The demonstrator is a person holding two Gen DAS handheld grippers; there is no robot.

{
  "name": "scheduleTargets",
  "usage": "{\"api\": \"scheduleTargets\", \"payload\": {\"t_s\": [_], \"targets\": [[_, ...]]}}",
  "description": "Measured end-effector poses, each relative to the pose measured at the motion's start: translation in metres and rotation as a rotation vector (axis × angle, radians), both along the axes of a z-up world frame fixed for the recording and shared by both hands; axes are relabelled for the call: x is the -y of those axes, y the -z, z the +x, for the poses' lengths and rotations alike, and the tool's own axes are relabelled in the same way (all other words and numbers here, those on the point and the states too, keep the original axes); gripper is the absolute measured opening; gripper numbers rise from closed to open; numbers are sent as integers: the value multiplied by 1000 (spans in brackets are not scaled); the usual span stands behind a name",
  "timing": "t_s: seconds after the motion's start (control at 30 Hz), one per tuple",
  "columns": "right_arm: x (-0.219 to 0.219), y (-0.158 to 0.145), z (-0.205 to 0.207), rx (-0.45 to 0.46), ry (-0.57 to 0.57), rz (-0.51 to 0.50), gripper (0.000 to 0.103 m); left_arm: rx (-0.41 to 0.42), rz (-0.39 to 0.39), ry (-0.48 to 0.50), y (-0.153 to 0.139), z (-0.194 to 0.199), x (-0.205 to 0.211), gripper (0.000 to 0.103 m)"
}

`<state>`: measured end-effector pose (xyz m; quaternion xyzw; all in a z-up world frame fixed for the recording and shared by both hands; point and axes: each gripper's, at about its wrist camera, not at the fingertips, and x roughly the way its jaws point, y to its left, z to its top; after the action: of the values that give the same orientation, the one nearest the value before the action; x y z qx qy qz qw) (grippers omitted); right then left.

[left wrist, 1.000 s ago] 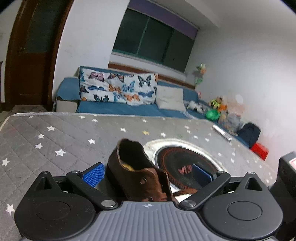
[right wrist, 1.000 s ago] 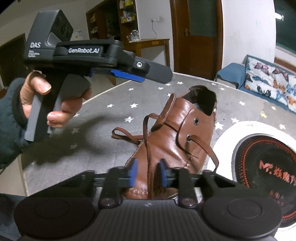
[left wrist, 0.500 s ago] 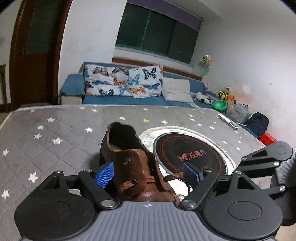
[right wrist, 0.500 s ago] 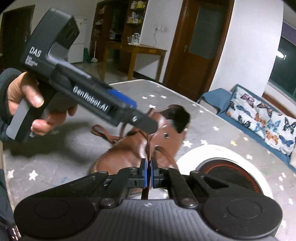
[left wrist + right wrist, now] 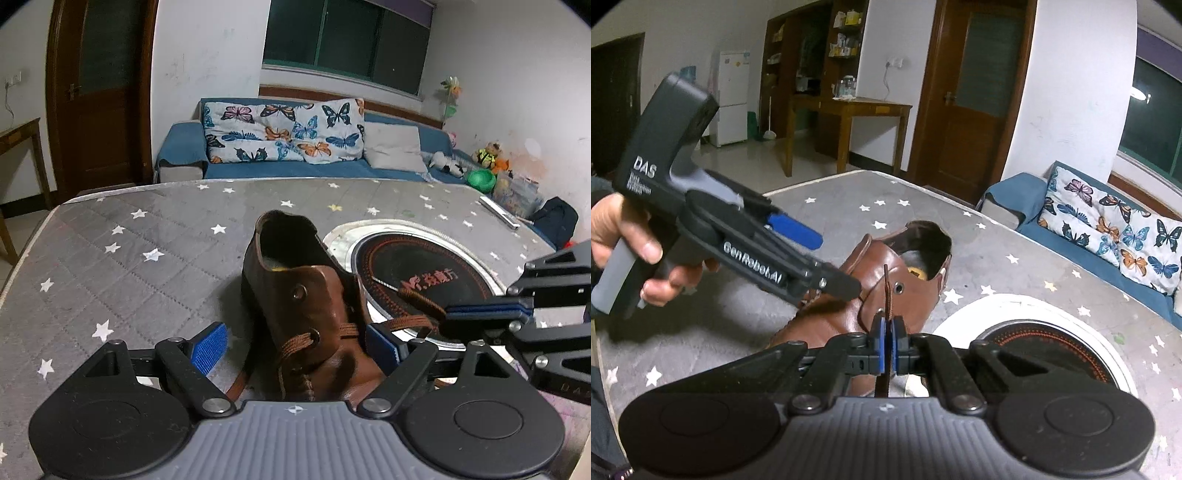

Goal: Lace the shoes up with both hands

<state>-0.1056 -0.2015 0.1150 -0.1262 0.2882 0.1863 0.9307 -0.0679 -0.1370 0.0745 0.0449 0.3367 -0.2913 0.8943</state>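
Left wrist view: we see the left tool (image 5: 295, 341) spread wide, its blue pads either side of the brown shoe (image 5: 306, 314) and gripping nothing. The shoe stands on the grey star-print surface (image 5: 129, 258), beside a round inset plate (image 5: 424, 280). The right tool (image 5: 484, 312) is clamped on the lace (image 5: 417, 301).

Right wrist view: we see the right tool (image 5: 887, 343) shut tight on the lace (image 5: 887, 291) (its end pokes up past the pads). A hand (image 5: 626, 254) holds the left tool (image 5: 816, 254) over the shoe (image 5: 882, 284).

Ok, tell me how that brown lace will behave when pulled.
Likely floppy: the lace sags between the shoe and the right gripper. Its woven texture probably grips the pads rather than slipping. A hard tug might tip the shoe.
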Motion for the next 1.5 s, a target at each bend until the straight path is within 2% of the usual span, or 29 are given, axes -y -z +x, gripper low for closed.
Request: {"api": "scheduleTargets", "payload": {"t_s": [0.23, 0.57, 0.97, 1.27, 1.5], "targets": [[-2, 0, 7, 7, -5, -14, 3, 1, 21, -4, 0, -4, 3, 89], [-4, -1, 16, 15, -13, -34, 3, 1, 29, 17, 1, -4, 5, 88], [-3, 4, 25, 3, -19, -50, 3, -16, -12, -6, -4, -2, 2, 79], [-3, 5, 28, 8, -25, -52, 3, -53, -53, -37, -5, 1, 3, 63], [-3, 4, 26, 16, -36, -62, 3, -46, -32, -70, -3, -1, 10, 56]]}}
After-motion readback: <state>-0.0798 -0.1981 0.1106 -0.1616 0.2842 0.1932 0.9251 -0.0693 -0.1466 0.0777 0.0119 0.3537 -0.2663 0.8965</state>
